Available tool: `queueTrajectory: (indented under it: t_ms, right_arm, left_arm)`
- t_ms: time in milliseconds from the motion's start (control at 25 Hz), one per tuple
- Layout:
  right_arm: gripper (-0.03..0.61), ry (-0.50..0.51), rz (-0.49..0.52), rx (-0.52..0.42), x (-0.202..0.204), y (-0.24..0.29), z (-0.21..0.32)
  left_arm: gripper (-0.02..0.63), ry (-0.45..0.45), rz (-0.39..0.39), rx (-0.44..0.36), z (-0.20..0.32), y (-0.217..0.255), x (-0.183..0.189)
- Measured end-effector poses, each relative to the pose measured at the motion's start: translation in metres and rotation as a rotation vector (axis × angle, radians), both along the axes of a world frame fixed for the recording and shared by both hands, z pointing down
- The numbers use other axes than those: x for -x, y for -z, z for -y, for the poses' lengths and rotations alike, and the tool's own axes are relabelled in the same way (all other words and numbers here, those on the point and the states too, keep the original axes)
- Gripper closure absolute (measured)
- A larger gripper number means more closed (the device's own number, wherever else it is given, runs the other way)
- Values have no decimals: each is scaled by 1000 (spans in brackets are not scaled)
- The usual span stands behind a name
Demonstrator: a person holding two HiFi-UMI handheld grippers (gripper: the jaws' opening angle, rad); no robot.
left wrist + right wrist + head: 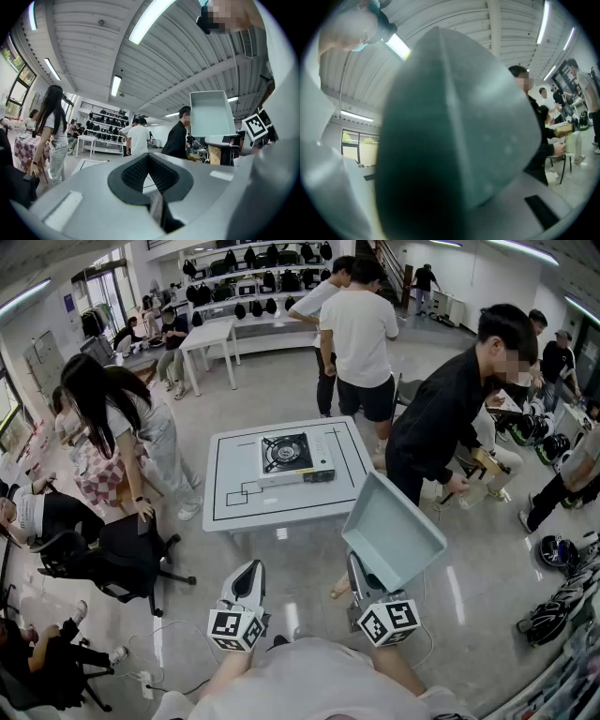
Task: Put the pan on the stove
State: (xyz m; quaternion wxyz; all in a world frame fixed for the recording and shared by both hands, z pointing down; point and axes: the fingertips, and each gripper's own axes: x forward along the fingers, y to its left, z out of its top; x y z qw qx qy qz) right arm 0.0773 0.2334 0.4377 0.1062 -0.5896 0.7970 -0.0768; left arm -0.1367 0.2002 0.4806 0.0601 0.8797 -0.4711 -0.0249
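A square grey-blue pan (394,531) hangs tilted in the air to the right of the table's near corner, its open side facing up and left. My right gripper (361,579) is shut on the pan from below. In the right gripper view the pan (464,126) fills the middle and hides the jaws. The portable gas stove (294,457) stands on the white table (234,507) ahead, with nothing on its burner. My left gripper (248,573) is held low beside the right one, shut and empty; its jaws (149,161) meet at the tips.
A person in black (441,418) bends close to the table's right side, just beyond the pan. A person in white (361,334) stands behind the table and a long-haired person (122,418) at its left. A black office chair (122,559) stands near left.
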Motion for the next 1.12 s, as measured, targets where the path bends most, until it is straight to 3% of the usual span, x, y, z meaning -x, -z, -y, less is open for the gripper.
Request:
queueTrajectory:
  t_ms: [760, 1120]
  right_arm:
    - [456, 8, -20, -5, -2, -9, 6]
    - [456, 59, -58, 8, -28, -9, 12]
  left_arm:
    - [603, 8, -5, 3, 6, -10, -8]
    - [603, 44, 8, 6, 6, -9, -31]
